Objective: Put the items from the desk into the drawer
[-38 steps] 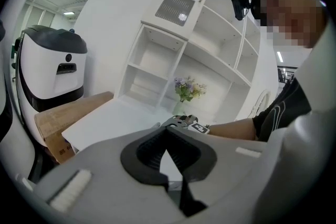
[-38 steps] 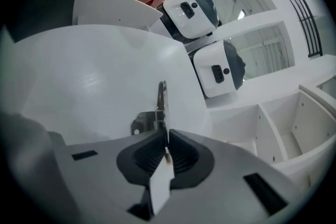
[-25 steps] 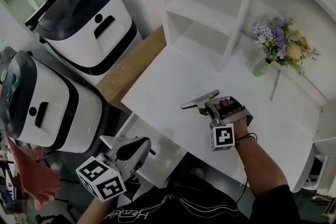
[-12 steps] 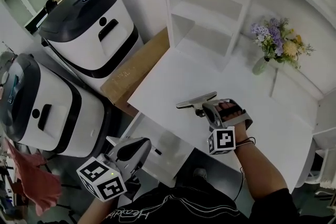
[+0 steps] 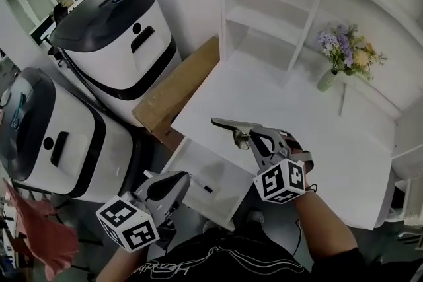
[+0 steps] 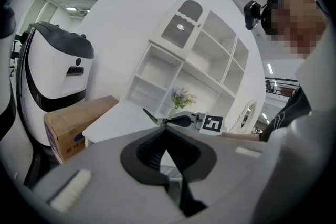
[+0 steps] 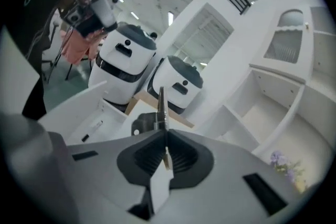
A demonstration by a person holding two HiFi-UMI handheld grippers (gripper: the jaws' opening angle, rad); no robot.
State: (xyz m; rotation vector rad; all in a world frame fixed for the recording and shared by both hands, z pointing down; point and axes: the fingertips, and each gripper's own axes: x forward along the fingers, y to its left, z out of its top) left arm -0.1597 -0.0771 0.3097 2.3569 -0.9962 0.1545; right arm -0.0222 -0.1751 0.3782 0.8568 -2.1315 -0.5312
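Observation:
My right gripper [image 5: 246, 137] is shut on a flat grey metal tool [image 5: 227, 123] and holds it in the air over the front left edge of the white desk [image 5: 310, 122]. The tool's blade points left, above the open white drawer [image 5: 198, 165]. In the right gripper view the tool [image 7: 161, 107] stands edge-on between the closed pads, with the drawer [image 7: 97, 118] below left. A small dark item [image 5: 203, 187] lies in the drawer. My left gripper [image 5: 178, 180] is shut and empty, low at the drawer's near left corner.
A white shelf unit [image 5: 271, 10] and a vase of flowers [image 5: 328, 79] stand at the back of the desk. A cardboard box [image 5: 173, 92] sits left of the desk. Two white-and-black machines [image 5: 115, 30] [image 5: 46, 135] fill the left side.
My right gripper has risen off the desk and moved left toward the drawer, rolling so the tool's blade swung from right to left. The left gripper has shifted only slightly.

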